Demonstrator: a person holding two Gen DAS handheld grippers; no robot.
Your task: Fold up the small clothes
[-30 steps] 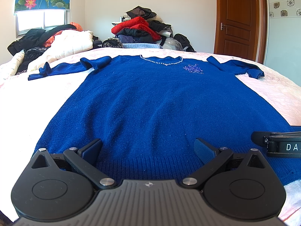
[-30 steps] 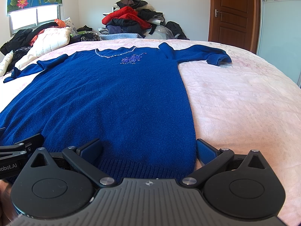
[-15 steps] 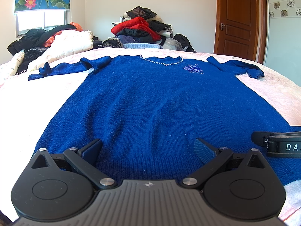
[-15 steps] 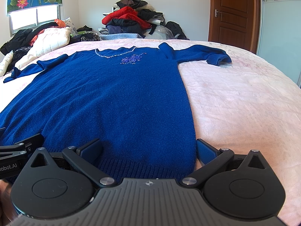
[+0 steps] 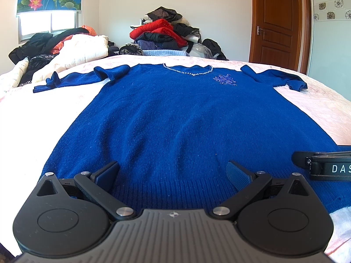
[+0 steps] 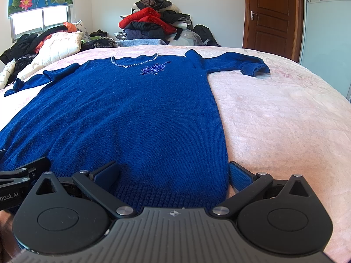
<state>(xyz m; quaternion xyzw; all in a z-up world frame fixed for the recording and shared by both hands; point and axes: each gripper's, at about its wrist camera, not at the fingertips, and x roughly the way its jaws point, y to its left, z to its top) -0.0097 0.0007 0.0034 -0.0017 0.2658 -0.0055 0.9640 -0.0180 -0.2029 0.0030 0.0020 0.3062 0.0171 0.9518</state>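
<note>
— Both tongs are released: the left gripper (image 5: 173,175) and the right gripper (image 6: 174,175) hold their blue pads wide apart, nothing between them, low over the near hem. Where's the garment?

— The blue sweater (image 5: 182,118) lies spread flat, face up, on the pink bedspread (image 6: 285,114), neckline at the far end, sleeves out to left and right.

— How do you reckon it will handle?

— Soft knit, limp, probably light with some stretch. It should drape and sag when lifted, not hold a crease crisply. I'd pinch the ribbed hem (image 6: 166,194) at its near corners, where the band looks thicker and gives the pads something to bite.

— What differs between the views?

— The left wrist camera sits over the hem's middle-left and shows the left sleeve (image 5: 74,80) bunched and twisted near its cuff. The right wrist camera straddles the sweater's right side edge, one pad on the knit, the other over bare bedspread, and shows the right sleeve (image 6: 232,64) lying out smoothly. The beaded motif (image 6: 154,68) reads clearer there too. Each view catches the other tong at its margin.
</note>
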